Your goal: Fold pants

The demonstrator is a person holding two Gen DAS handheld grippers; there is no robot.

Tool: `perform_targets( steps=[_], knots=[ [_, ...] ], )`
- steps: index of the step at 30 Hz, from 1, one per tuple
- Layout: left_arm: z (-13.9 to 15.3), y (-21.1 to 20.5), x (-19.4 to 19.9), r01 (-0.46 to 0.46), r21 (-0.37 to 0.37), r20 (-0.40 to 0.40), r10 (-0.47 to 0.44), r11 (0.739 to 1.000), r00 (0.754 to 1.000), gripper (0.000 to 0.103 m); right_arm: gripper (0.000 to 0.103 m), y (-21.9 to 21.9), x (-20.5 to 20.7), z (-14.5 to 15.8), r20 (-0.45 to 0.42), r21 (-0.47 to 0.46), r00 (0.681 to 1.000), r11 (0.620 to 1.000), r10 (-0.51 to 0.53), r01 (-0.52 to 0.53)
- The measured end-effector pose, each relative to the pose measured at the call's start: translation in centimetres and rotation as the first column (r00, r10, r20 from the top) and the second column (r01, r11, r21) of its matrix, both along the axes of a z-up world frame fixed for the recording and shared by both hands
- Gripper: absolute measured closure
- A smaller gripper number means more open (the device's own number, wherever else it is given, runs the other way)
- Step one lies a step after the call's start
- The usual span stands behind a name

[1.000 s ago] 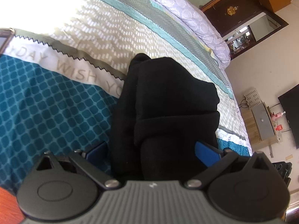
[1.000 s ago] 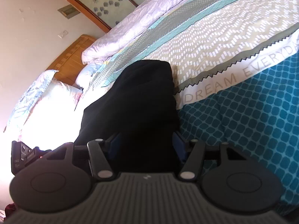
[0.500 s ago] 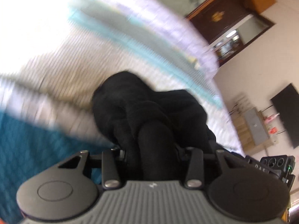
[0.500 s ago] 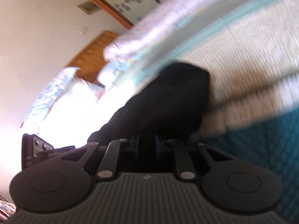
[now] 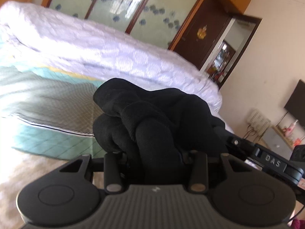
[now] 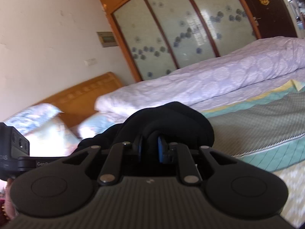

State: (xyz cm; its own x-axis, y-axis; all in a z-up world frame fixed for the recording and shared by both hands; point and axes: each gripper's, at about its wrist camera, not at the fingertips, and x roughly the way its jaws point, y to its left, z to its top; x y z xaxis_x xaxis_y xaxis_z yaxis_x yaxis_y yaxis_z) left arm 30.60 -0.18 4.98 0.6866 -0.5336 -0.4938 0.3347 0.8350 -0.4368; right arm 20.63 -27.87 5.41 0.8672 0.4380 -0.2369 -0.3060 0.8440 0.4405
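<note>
The black pants (image 5: 156,114) are bunched and lifted above the bed. My left gripper (image 5: 155,158) is shut on a thick fold of them; its fingertips are hidden by the cloth. In the right wrist view the pants (image 6: 171,118) drape over my right gripper (image 6: 149,148), which is shut on a fold between its blue pads (image 6: 161,148). The right gripper's body (image 5: 270,162) shows at the right of the left wrist view, close beside the left one.
A patterned grey and teal bedspread (image 5: 47,103) lies below, with a rolled lilac quilt (image 6: 219,76) along the far side. Pillows (image 6: 47,129) and a wooden headboard (image 6: 80,95) stand at the left. A wardrobe with glass doors (image 6: 181,28) stands behind the bed.
Both grippers closed on the pants and lifted them off the bed. The views tilted up from the bedspread toward the quilt and wardrobe.
</note>
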Motion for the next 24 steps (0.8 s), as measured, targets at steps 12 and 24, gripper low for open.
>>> perform_targets(
  steps=[12, 24],
  knots=[
    [-8.5, -2.7, 3.9, -0.095, 0.102, -0.179, 0.112, 0.99, 0.977, 0.049, 0.064, -2.4, 5.1, -11.9, -0.33, 0.076, 0.93, 0.977, -0.163, 0.198],
    [-3.1, -2.0, -18.1, -0.103, 0.39, -0.124, 0.163, 0.915, 0.979, 0.038, 0.046, 1.5, -17.2, -6.4, -0.318, -0.069, 0.919, 0.973, -0.231, 0.22]
  ],
)
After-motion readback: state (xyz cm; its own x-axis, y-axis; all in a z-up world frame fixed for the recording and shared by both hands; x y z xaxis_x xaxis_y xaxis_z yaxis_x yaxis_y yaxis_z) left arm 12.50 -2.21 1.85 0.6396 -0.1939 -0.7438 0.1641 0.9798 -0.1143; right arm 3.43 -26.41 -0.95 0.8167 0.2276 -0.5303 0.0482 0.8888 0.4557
